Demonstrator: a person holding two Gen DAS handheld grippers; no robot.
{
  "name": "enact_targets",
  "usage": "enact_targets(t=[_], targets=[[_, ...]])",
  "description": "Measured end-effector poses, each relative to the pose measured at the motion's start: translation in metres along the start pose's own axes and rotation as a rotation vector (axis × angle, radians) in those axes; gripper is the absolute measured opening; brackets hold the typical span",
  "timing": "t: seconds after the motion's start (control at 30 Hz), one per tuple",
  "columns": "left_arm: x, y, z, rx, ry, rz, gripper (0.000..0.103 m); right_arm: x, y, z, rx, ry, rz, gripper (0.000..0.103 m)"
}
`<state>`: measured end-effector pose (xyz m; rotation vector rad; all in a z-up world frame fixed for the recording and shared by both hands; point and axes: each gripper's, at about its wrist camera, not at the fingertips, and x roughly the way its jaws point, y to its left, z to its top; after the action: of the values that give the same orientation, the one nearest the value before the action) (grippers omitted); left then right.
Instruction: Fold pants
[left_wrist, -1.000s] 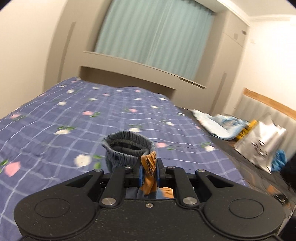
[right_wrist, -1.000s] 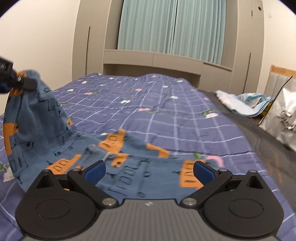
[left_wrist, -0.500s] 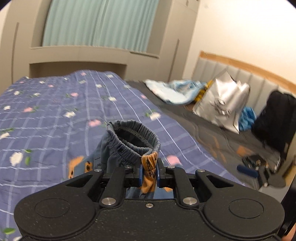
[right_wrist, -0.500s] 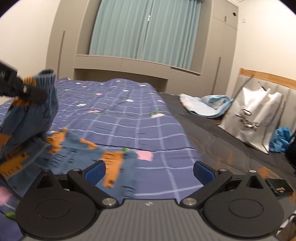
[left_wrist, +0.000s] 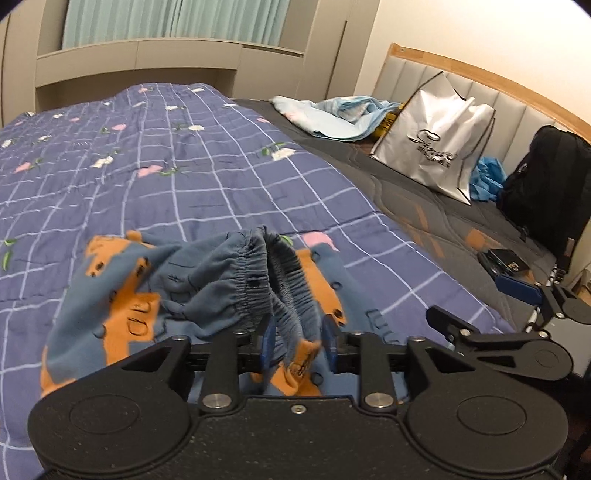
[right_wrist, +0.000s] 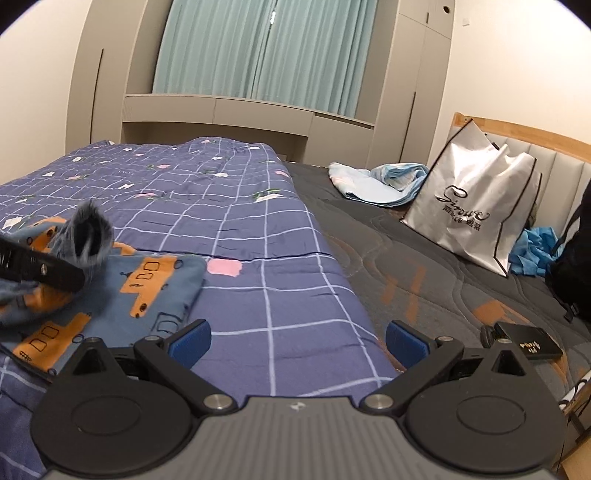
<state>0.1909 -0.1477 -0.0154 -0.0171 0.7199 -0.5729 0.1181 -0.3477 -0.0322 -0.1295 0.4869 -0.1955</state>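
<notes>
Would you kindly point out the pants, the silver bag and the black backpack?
pants (left_wrist: 221, 280): left wrist view, gathered elastic waistband.
silver bag (right_wrist: 476, 206): right wrist view, printed front face.
black backpack (left_wrist: 546, 177): left wrist view, front panel.

A silver bag (right_wrist: 476, 206) leans against the headboard (right_wrist: 561, 162) beside a black backpack (left_wrist: 546, 184).

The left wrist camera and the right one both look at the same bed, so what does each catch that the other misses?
Only the left wrist view shows the gathered waistband of the pants close up, lying between the opening jaws of the left tool, and the right tool from the side.

Only the right wrist view shows the right tool wide open with nothing in it, and the left tool from outside, over the pants.

Both show the quilt, the white bag, the light blue cloth and the curtains.
</notes>
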Motion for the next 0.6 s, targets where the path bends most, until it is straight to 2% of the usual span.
enact_targets(t=[0.13, 0.23, 0.43, 0.6], targets=[[-0.014, 0.000, -0.004, 0.032, -0.013, 0.008, 0.069, 0.001, -0.004, 0.000, 0.013, 0.004, 0.004, 0.103], [-0.033, 0.003, -0.010, 0.079, -0.020, 0.032, 0.089, 0.002, -0.004, 0.000, 0.017, 0.008, 0.018, 0.103], [-0.056, 0.010, -0.032, 0.259, -0.025, 0.180, 0.098, 0.004, 0.004, 0.005, 0.023, 0.006, 0.120, 0.103], [-0.056, 0.014, -0.043, 0.358, -0.006, 0.225, 0.097, 0.012, 0.017, 0.019, 0.061, 0.027, 0.319, 0.103]])
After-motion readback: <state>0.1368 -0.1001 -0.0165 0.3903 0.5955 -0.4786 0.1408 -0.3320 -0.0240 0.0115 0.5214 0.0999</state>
